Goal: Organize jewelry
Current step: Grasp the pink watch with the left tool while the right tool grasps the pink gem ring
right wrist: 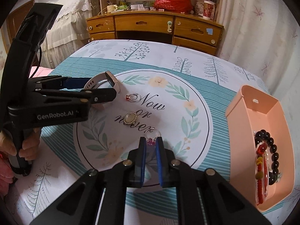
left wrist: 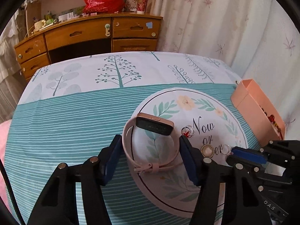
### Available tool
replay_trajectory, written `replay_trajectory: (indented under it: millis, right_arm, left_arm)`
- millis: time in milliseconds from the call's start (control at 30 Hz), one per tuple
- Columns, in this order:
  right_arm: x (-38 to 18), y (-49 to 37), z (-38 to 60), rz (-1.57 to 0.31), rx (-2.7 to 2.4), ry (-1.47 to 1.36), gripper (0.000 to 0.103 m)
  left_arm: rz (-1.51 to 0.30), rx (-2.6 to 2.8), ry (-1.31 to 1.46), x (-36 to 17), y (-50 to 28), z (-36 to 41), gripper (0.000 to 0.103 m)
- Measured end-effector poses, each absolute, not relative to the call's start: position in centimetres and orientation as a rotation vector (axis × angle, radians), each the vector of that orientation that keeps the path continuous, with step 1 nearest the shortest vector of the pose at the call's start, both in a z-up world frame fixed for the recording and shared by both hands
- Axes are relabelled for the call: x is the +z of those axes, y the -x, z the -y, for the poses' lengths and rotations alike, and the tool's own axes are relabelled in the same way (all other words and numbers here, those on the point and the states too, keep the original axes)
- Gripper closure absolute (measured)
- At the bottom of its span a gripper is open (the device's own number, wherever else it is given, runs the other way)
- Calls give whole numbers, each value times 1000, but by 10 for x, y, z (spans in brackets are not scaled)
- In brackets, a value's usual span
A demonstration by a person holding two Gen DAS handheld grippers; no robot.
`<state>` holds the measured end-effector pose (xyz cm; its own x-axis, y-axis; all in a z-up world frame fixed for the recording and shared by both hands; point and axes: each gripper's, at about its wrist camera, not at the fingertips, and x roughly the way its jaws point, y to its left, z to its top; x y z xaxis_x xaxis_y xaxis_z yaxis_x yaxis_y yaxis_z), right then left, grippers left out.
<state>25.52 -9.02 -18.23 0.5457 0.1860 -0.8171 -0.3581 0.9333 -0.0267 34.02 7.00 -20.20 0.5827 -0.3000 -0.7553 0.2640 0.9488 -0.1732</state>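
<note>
A pink watch (left wrist: 154,125) with a dark face stands on edge on the round floral mat (left wrist: 206,101). My left gripper (left wrist: 150,137) straddles its strap, a pad touching each side; from the right wrist view the watch (right wrist: 110,79) sits between those fingers (right wrist: 105,93). My right gripper (right wrist: 151,139) is shut on a clear ring with a pink stone (right wrist: 152,135) at the mat's near part. A red-stone ring (right wrist: 133,97) and an oval cream ring (right wrist: 131,117) lie loose on the mat (right wrist: 168,101).
A pink open box (right wrist: 241,123) at the right holds a black bead bracelet (right wrist: 270,144) and a red cord bracelet (right wrist: 260,178). A wooden dresser (left wrist: 84,35) stands behind the table, curtains at the right. A hand (right wrist: 28,146) grips the left gripper's handle.
</note>
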Motion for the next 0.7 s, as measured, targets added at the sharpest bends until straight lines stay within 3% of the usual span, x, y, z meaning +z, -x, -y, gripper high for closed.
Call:
replay_trajectory:
  millis: [333, 700]
  right_arm:
    - [-180, -249, 94, -970, 348, 154, 94]
    - [-169, -229, 87, -967, 399, 161, 94]
  left_arm:
    - [-884, -322, 108, -202, -341, -82, 57]
    - [-874, -325, 88, -197, -332, -75, 60]
